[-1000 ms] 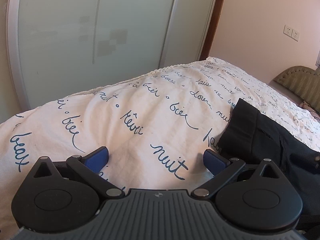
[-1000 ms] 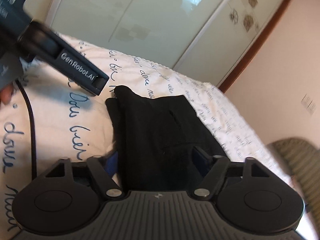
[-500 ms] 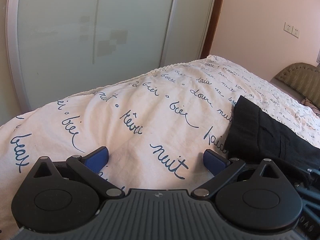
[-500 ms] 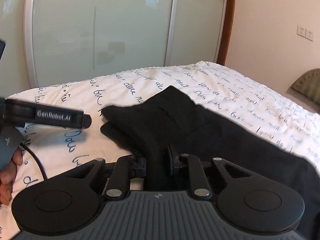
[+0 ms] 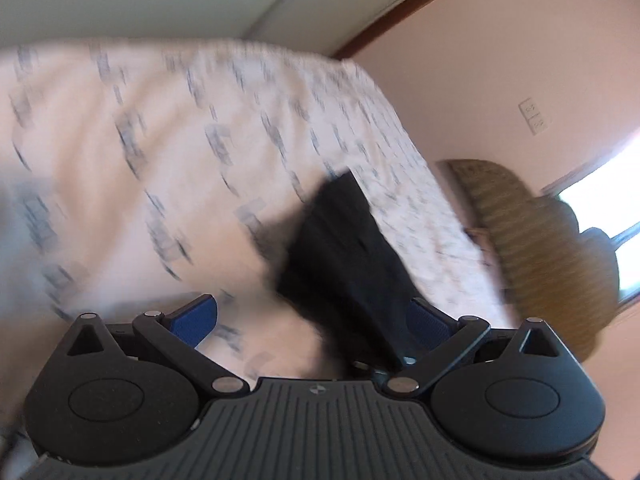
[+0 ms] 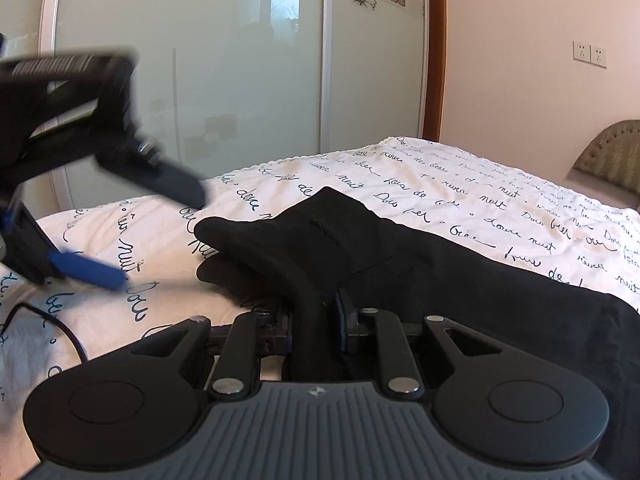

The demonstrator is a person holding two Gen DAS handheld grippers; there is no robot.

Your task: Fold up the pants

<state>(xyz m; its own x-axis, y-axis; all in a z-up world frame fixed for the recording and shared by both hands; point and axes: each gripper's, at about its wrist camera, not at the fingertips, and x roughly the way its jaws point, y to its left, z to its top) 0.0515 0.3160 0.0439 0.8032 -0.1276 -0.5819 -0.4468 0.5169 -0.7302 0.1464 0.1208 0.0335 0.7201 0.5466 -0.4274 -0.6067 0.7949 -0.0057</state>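
Observation:
Black pants (image 6: 360, 240) lie partly folded on the white bed cover (image 6: 460, 200) printed with dark script. My right gripper (image 6: 316, 320) is shut on a raised fold of the pants at their near edge, the cloth pinched between both pads. My left gripper (image 6: 160, 240) hovers to the left, tilted and blurred, its blue-padded fingers wide apart. In the left wrist view the left gripper (image 5: 310, 320) is open, and the pants (image 5: 344, 248) reach down toward its right pad (image 5: 426, 322). I cannot tell whether the cloth touches that pad.
Frosted sliding wardrobe doors (image 6: 240, 80) stand behind the foot of the bed. A pink wall with sockets (image 6: 590, 54) is on the right, and a padded headboard (image 6: 616, 152) at far right. A black cable (image 6: 60, 328) trails over the cover at the left.
My right gripper rolled upright and closed on a fold of the pants. My left gripper stayed open but turned sharply toward the pants, blurring its view.

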